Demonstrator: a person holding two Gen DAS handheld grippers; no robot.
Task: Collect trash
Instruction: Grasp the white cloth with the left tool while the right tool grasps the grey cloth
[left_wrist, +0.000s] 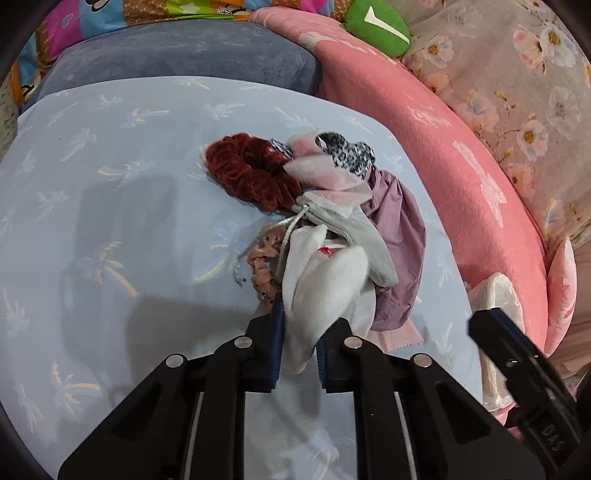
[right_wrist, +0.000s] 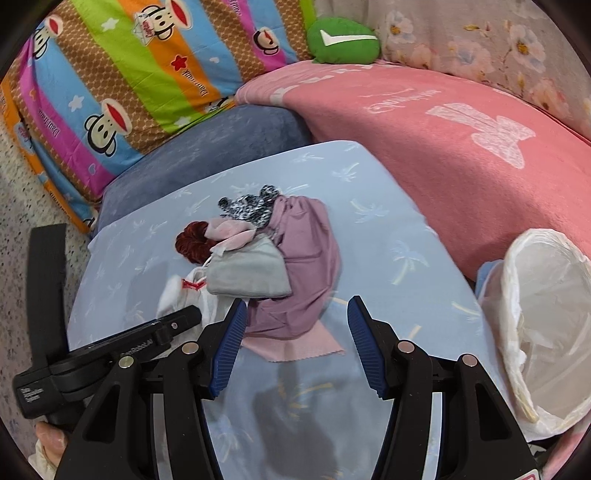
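At lower centre, the left claw (left_wrist: 300, 350) grips a white sock (left_wrist: 325, 284) from the pile; the right claw (right_wrist: 297, 343) stands open near the mauve cloth (right_wrist: 306, 266).

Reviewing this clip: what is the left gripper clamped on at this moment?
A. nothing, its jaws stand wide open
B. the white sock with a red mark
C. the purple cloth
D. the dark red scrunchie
B. In the left wrist view, the left gripper has its blue pads pressed on the white sock, while the dark red scrunchie and the purple cloth lie beyond the fingertips, ungripped.
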